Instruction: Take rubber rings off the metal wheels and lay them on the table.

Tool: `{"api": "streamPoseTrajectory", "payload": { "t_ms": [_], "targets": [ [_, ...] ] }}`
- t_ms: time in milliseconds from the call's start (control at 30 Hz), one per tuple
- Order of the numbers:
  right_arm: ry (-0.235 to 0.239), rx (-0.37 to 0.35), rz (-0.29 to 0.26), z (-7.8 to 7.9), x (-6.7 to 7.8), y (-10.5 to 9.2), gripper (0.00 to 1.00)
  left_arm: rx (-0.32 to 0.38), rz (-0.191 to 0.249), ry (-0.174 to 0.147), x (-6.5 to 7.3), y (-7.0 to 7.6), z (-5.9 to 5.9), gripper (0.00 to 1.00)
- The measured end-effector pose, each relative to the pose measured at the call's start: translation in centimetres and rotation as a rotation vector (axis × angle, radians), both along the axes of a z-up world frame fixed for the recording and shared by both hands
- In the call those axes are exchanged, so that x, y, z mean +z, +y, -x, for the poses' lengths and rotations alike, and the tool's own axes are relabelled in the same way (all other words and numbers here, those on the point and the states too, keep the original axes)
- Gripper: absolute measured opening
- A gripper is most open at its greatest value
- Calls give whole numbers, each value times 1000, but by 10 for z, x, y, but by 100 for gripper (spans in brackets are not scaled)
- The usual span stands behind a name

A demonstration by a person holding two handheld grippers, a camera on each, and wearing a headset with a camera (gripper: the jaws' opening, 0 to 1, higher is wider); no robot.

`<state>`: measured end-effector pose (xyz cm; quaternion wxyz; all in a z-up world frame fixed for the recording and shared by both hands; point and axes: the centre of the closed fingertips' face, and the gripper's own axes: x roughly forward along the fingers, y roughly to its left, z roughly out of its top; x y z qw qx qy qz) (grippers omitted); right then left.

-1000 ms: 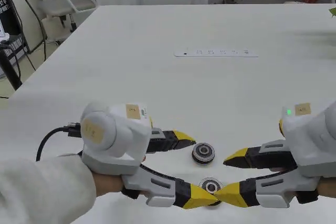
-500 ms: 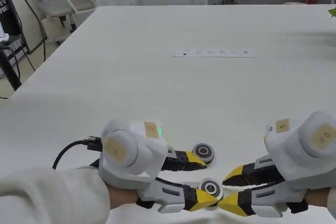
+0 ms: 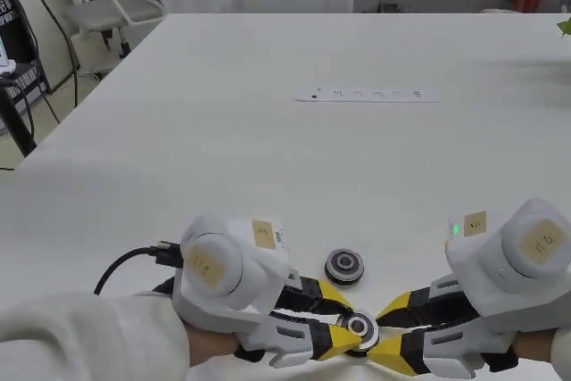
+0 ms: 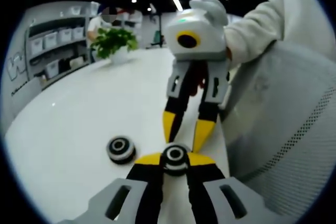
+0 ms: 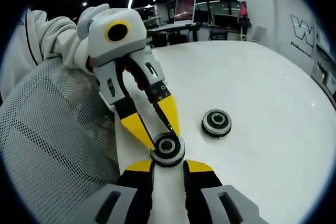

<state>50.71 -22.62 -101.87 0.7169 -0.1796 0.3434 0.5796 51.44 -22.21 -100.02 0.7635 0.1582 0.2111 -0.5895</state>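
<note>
1. Head view: left gripper (image 3: pixel 354 318) jaws flank the near wheel (image 3: pixel 359 327); whether they clamp it, I cannot tell.
2. Right gripper (image 3: pixel 375 336) stands parted beside it.
3. Rubber ring (image 5: pixel 180 148) is probably soft and stretchy; pinch its outer edge.
4. Second wheel (image 3: pixel 344 265) lies just beyond, on the table (image 3: pixel 268 131).

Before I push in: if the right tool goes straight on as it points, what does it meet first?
The near wheel, right at the right tool's tips; the left tool faces it just beyond. Contact unclear.

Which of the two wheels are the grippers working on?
The near wheel, at the table edge closest to the person: the left gripper and right gripper meet tip to tip at it. The far wheel sits alone, untouched.
</note>
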Motion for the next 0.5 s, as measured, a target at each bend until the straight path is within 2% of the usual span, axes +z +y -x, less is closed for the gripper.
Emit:
{"api": "streamPoseTrajectory", "payload": {
  "t_ms": [133, 400, 433, 467, 500],
  "targets": [
    [8, 1, -8, 1, 0, 1, 18, -3, -2, 7, 0, 0, 2, 15],
    [-20, 27, 1, 1, 1, 0, 16, -15, -10, -17, 0, 0, 2, 15],
    [-25, 32, 5, 1, 1, 0, 14, -16, -10, -18, 0, 0, 2, 15],
    [-39, 56, 37, 2, -2, -4, 7, -16, -10, -18, 0, 0, 2, 15],
    [-61, 42, 40, -1, -3, -5, 2, -15, -10, -17, 0, 0, 2, 15]
  ]
}}
